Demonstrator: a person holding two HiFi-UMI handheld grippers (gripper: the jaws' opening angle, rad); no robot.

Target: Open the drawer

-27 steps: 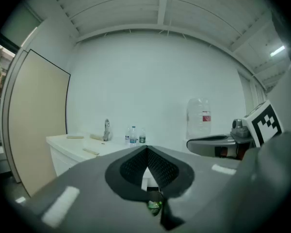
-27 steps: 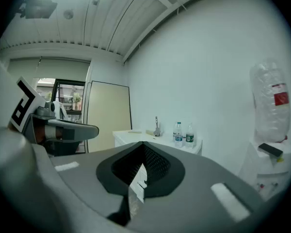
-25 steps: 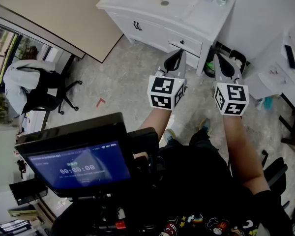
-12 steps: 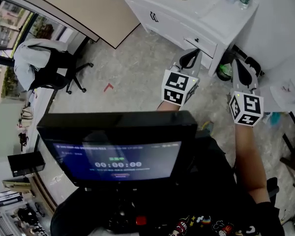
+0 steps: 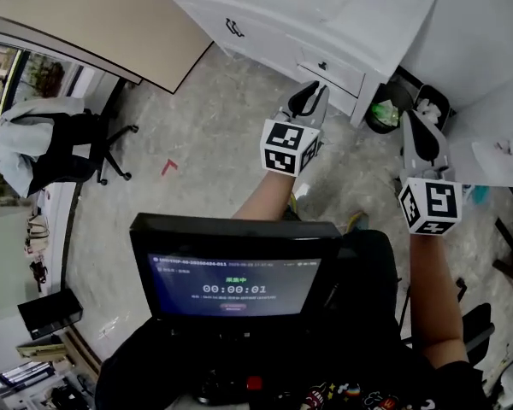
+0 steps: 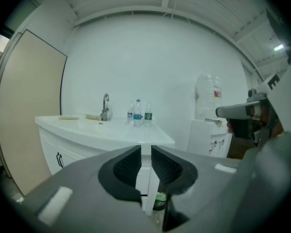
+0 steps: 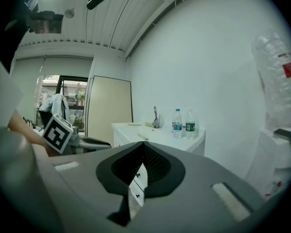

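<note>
A white cabinet (image 5: 265,11) stands along the far wall, and its small drawer (image 5: 329,67) with a dark knob is closed at the right end of the front. My left gripper (image 5: 315,88) hovers in the air short of that drawer, pointing at it; its jaws show only a thin slit and hold nothing. My right gripper (image 5: 415,114) hangs further right and nearer to me, shut and empty. The left gripper view shows the left gripper (image 6: 146,152) facing the cabinet (image 6: 87,130). In the right gripper view, the right gripper (image 7: 143,147) frames the drawer fronts (image 7: 139,174).
A dark bin (image 5: 380,114) with green contents sits on the floor right of the cabinet. Water bottles (image 6: 137,113) and a tap (image 6: 105,106) are on the top. A water dispenser (image 6: 206,130) stands right; an office chair (image 5: 68,152) left; a screen (image 5: 235,276) below.
The head camera has swung about. My right gripper has dropped lower and further right of the left one. The screen's timer now reads 00:00:01. The drawer stays closed.
</note>
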